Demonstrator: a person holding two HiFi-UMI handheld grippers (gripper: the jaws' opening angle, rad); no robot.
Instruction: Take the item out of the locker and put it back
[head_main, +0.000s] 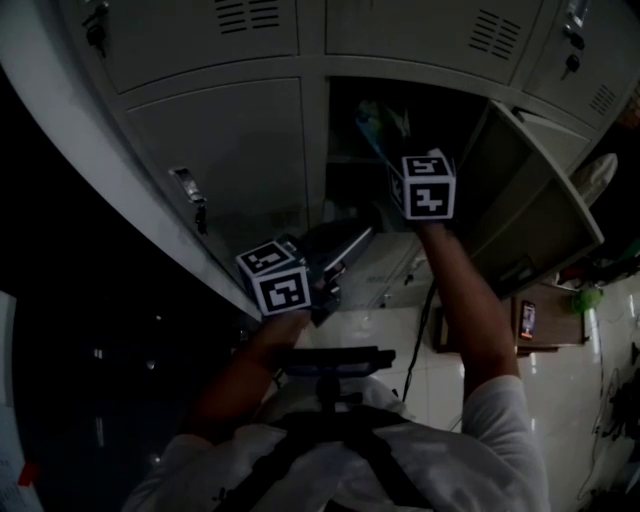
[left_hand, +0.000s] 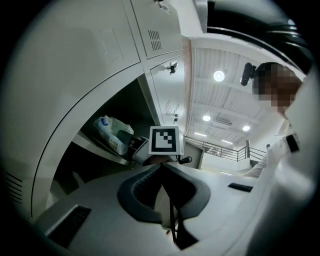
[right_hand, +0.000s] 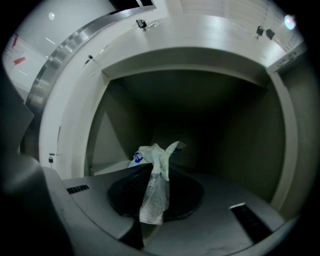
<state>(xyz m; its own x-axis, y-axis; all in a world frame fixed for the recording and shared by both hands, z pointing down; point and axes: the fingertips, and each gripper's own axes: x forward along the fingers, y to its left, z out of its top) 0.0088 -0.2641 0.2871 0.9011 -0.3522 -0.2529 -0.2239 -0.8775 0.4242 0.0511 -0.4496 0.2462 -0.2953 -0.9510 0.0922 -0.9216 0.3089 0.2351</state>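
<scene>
**Q:** Where is the item?

**A:** A white plastic bag with blue print sits inside the open locker compartment. In the head view it shows at 12 o'clock, in the dark bay between the shut door at 10 o'clock and the swung-open door at 3 o'clock.

**Q:** Who has hold of it?

**A:** The right gripper, reaching up into the bay. Its jaws are pinched together on the bag's twisted neck, and loose film hangs down between the dark pads toward 6 o'clock. The printed bulk of the bag lies just beyond the tips, at 11 o'clock.

**Q:** And the other tool?

**A:** The left gripper hangs lower, outside the locker, at 7 o'clock of the right one in the head view. Its jaw tips meet and nothing is between them. Its camera looks up at the right gripper's marker cube, with the bag at that cube's 9 o'clock, seemingly on the shelf's edge.
</scene>
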